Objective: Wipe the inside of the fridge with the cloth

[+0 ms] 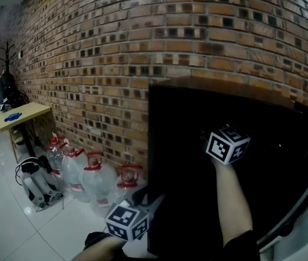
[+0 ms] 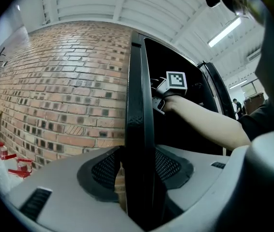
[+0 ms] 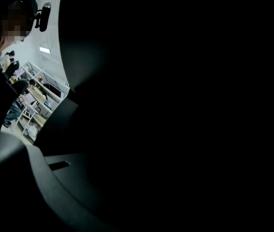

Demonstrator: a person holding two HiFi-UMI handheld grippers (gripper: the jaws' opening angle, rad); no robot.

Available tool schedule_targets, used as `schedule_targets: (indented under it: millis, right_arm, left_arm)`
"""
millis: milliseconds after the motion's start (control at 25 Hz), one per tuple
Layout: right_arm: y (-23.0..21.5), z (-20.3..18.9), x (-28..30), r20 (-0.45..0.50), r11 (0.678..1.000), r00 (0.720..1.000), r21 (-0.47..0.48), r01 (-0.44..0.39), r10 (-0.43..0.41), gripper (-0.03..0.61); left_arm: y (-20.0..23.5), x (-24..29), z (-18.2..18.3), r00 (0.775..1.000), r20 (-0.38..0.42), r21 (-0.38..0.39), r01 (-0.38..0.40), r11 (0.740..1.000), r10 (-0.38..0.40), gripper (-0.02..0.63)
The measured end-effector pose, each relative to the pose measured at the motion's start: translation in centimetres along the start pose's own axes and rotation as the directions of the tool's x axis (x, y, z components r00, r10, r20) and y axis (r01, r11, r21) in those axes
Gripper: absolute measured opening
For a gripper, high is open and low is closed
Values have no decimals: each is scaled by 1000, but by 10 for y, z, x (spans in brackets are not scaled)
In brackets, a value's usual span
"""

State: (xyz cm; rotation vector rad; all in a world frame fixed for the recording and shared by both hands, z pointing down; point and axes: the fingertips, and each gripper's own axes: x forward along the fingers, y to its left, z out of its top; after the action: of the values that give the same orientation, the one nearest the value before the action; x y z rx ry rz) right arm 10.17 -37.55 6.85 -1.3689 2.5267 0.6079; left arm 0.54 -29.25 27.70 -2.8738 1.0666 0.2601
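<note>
The black fridge stands against the brick wall, its inside dark. My left gripper is at its left front edge. In the left gripper view that upright black edge runs between the two grey fingers, and my left gripper is shut on it. My right gripper, under its marker cube, reaches into the dark of the fridge at arm's length. It also shows past the edge as the right gripper. The right gripper view is almost black, with only one grey finger showing, and its jaws are hidden. No cloth is visible.
Several large water bottles with red caps stand on the floor left of the fridge, with a bag beside them. A yellow table is further left along the brick wall. A pale door rim curves at lower right.
</note>
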Motion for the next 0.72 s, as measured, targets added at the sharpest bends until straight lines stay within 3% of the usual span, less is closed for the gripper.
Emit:
schedule_targets:
  millis: [240,720]
  right_arm:
    - [-38,-16,12,-3,992,992,-2,127,-127,78]
    - [-87,-59,27,-40,945,944,0,328,-327,77]
  left_arm:
    - [-2,0,0,1000,6,11,30,999,-30,212]
    - [0,-5,0,999,28,-1,34,999,-34,210]
